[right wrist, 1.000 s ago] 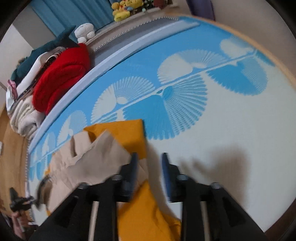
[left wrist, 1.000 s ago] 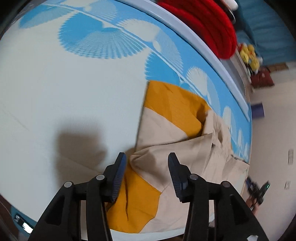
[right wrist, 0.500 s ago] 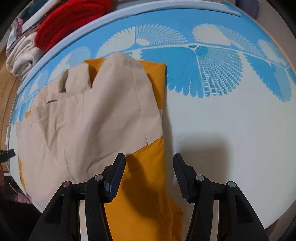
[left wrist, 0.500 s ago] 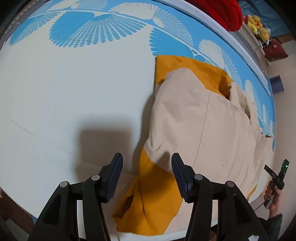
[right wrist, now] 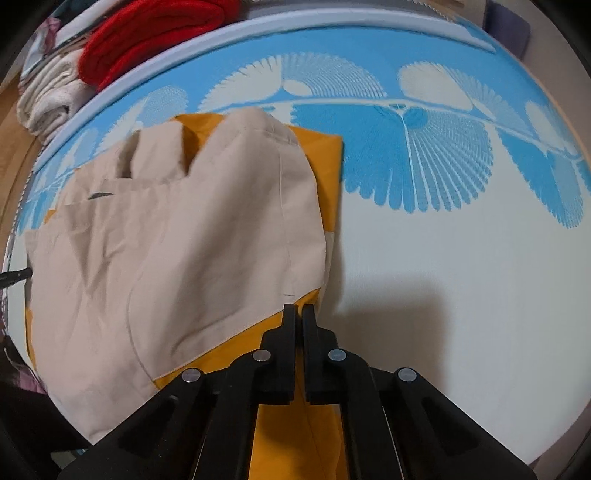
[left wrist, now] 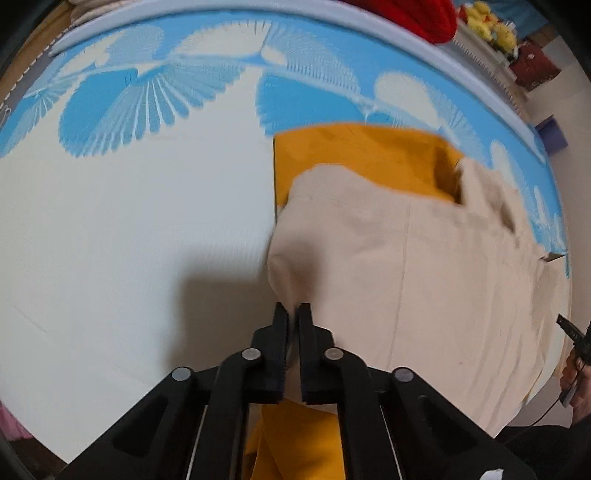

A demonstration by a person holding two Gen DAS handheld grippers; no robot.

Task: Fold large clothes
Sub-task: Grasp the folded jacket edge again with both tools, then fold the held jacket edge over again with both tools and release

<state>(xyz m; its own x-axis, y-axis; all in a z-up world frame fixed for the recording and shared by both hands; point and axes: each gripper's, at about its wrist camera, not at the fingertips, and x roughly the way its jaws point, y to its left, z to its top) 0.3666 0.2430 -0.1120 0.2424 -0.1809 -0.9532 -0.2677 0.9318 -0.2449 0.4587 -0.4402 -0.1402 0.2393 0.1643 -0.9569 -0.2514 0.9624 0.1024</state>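
On my left there is bare white sheet point(left wrist: 129, 240) printed with blue fan shapes along its far side; my left claw point(left wrist: 293, 308) casts a grey shadow on it; that claw's jaws are pressed nearly together on a pinch of beige cloth at the near left corner of the garment point(left wrist: 424, 277), so I hold the garment there; the garment is beige with mustard-yellow panels and lies spread on the bed to the right of this claw, a yellow strip showing at its far edge and another below my fingers point(left wrist: 280, 332).

Through my right camera the same garment point(right wrist: 184, 258) fills the left half, rumpled, reaching toward the bed's left edge; behind it, past the pale bed rim, sit a red bundle point(right wrist: 147, 33) and cream folded cloth point(right wrist: 48, 96); my right claw point(right wrist: 299, 310) is clamped narrow on the yellow edge at the garment's near right corner; further right is bare sheet point(right wrist: 461, 258) and my claw's shadow.
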